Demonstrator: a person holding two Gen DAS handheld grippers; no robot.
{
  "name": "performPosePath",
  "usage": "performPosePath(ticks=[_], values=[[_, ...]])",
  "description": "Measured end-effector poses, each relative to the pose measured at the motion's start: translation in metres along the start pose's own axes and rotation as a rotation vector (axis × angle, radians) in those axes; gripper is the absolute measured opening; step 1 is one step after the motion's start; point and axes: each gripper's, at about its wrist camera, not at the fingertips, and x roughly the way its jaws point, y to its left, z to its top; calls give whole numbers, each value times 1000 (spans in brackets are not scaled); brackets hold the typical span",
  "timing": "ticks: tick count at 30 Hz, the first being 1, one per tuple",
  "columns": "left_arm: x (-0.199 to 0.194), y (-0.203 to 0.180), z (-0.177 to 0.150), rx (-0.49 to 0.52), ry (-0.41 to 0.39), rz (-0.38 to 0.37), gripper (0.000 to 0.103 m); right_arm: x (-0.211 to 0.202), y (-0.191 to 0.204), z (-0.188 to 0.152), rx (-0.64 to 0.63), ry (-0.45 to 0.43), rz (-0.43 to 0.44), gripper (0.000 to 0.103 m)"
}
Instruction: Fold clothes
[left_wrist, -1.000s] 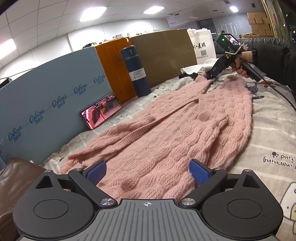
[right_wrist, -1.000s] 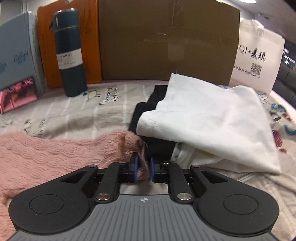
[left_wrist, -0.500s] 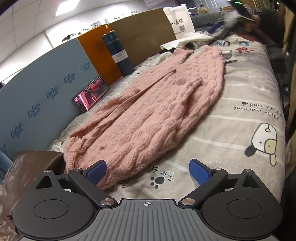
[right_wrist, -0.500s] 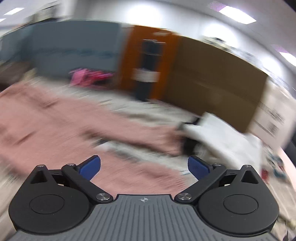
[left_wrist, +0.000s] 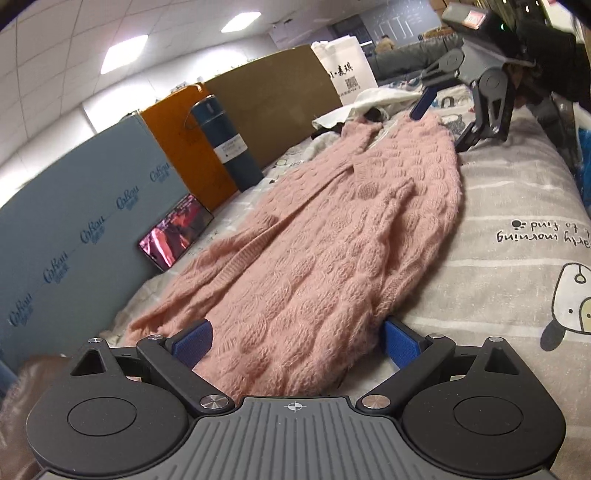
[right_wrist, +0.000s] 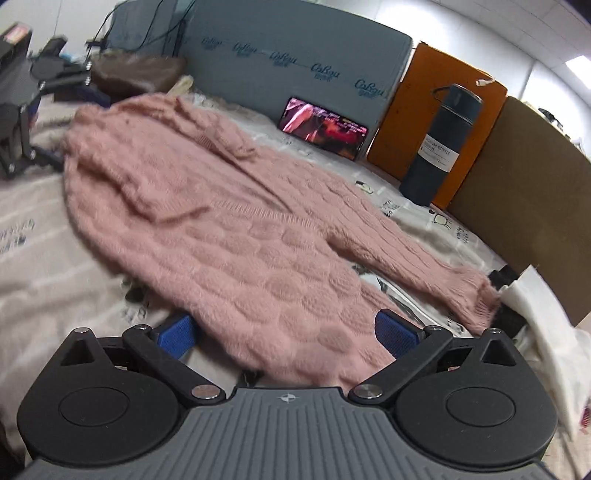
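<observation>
Since the earlier frame, the sleeve has been released; both grippers, left (left_wrist: 295, 341) and right (right_wrist: 284, 330), are set with jaws apart at opposite ends of the sweater (left_wrist: 332, 229), spread flat on the bed (left_wrist: 517, 192) for folding.

Dark bottle (right_wrist: 439, 147) beside lit phone (right_wrist: 323, 128)

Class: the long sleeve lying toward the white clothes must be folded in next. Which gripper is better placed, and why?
Right. The right gripper is open at that end, with the sleeve cuff just beside it; the left gripper sits at the sweater's opposite end.
</observation>
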Motion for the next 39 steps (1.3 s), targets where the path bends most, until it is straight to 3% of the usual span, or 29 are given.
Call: performPosePath(ticks=[1, 3, 6, 7, 8, 10, 14, 17, 25, 28, 30, 31, 32, 33, 36, 38, 39], values=[[-1, 3, -2, -16, -4, -14, 83, 1, -1, 0, 10, -8, 4, 98], [-5, 5, -6, -21, -4, 4, 61, 4, -3, 1, 30, -23, 11, 94], [-13, 6, -14, -42, -21, 68, 39, 7, -7, 1, 67, -49, 28, 70], [-14, 6, -15, -49, -28, 73, 34, 4, -12, -1, 98, -66, 51, 52], [-15, 7, -14, -52, -33, 78, 21, 2, -17, -3, 132, -87, 79, 33], [-15, 13, -11, -83, -56, 81, 16, 0, -30, -1, 194, -150, 101, 21], [-8, 36, 0, -196, -111, 160, 16, 4, -56, 15, 264, -273, 102, 14], [6, 58, 9, -322, -125, 231, 16, 21, -69, 35, 265, -305, 82, 11], [53, 100, 20, -432, -39, 295, 16, 90, -96, 67, 268, -252, 55, 9], [63, 108, 19, -469, -10, 314, 22, 103, -98, 71, 261, -226, 36, 9], [69, 111, 17, -504, 11, 340, 38, 97, -101, 68, 303, -245, -9, 14], [72, 112, 16, -522, 21, 352, 44, 93, -102, 67, 324, -254, -31, 22], [76, 114, 16, -540, 31, 365, 58, 90, -104, 65, 345, -263, -54, 36], [77, 115, 15, -561, 35, 387, 68, 87, -105, 64, 367, -273, -77, 39], [68, 120, 13, -631, 5, 420, 74, 77, -109, 59, 430, -300, -145, 49], [54, 125, 12, -702, -36, 428, 76, 71, -112, 56, 472, -319, -191, 68], [45, 127, 12, -747, -60, 431, 82, 67, -114, 55, 493, -328, -214, 72]])
